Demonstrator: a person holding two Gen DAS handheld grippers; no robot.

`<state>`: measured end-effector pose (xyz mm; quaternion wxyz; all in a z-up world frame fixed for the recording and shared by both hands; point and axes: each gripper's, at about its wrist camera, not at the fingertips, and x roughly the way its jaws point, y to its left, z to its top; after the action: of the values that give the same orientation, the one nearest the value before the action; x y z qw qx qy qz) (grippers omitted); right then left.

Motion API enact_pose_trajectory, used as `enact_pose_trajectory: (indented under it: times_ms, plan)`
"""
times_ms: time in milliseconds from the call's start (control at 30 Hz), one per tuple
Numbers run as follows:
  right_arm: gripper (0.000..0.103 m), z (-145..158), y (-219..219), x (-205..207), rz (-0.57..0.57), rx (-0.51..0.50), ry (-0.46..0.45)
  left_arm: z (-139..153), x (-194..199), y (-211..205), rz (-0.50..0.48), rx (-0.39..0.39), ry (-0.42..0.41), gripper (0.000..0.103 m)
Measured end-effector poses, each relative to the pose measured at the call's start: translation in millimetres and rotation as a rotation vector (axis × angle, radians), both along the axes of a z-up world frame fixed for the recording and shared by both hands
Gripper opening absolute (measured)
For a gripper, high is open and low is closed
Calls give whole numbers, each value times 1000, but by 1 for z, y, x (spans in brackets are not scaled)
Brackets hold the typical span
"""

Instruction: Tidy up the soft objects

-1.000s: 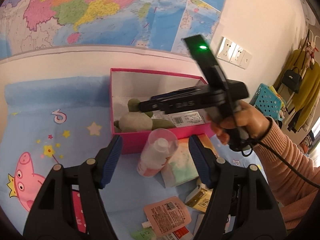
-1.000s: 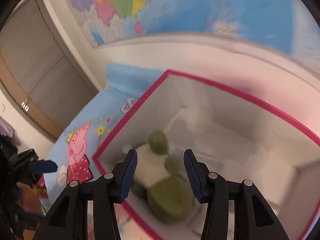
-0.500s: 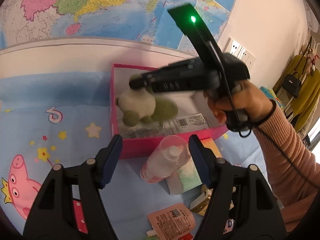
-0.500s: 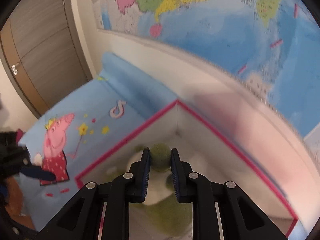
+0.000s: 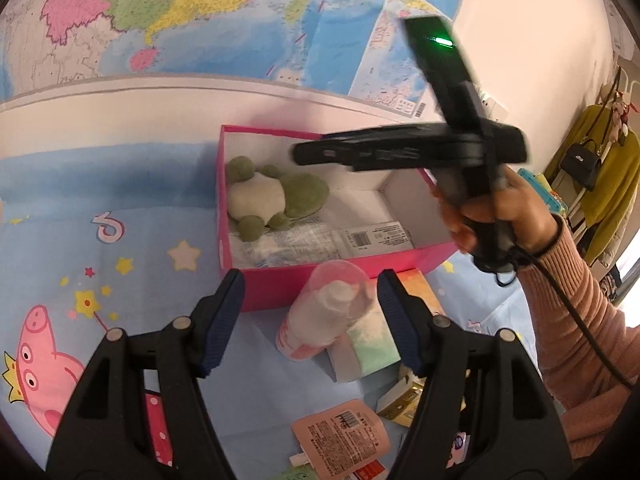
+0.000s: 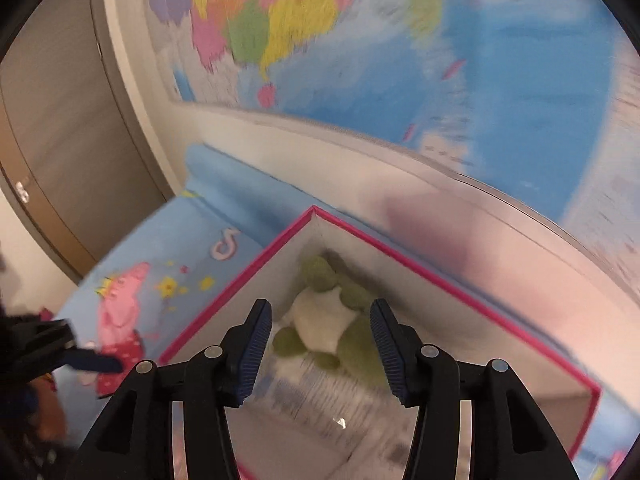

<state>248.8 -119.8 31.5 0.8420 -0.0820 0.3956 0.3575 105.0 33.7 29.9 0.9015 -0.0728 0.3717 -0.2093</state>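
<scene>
A green-and-white plush toy (image 5: 272,196) lies in the far left corner of the pink box (image 5: 280,284), on a clear packet. A hand holds my right gripper (image 5: 304,155) above the box's middle, apart from the toy. In the right wrist view its jaws (image 6: 320,352) are opening and the plush toy (image 6: 328,320) lies loose below them, touched by neither pad. My left gripper (image 5: 310,320) stands open over the bed in front of the box, gripping nothing.
A pink bottle with a clear cap (image 5: 324,316) lies against the box's near wall, beside a pastel carton (image 5: 368,344). Sachets (image 5: 340,436) and small gold boxes (image 5: 400,404) litter the cartoon sheet (image 5: 120,264). A wall map stands behind; a blue basket (image 5: 540,188) sits right.
The right gripper shut on the plush toy, lifted it from the box's near left side, then let go. The toy now lies in the far left corner and the gripper has risen.
</scene>
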Motion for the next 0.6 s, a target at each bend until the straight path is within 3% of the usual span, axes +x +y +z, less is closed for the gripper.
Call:
enact_pose_trajectory:
  times_ms: [300,600]
  plan:
    - [53,11,-87,-89,-14,166,7,1,-28,-17,-54,9,-20,69]
    - [53,-24,-166,-163,-103,238,90,-13,-59,-54,-158,3,21,69]
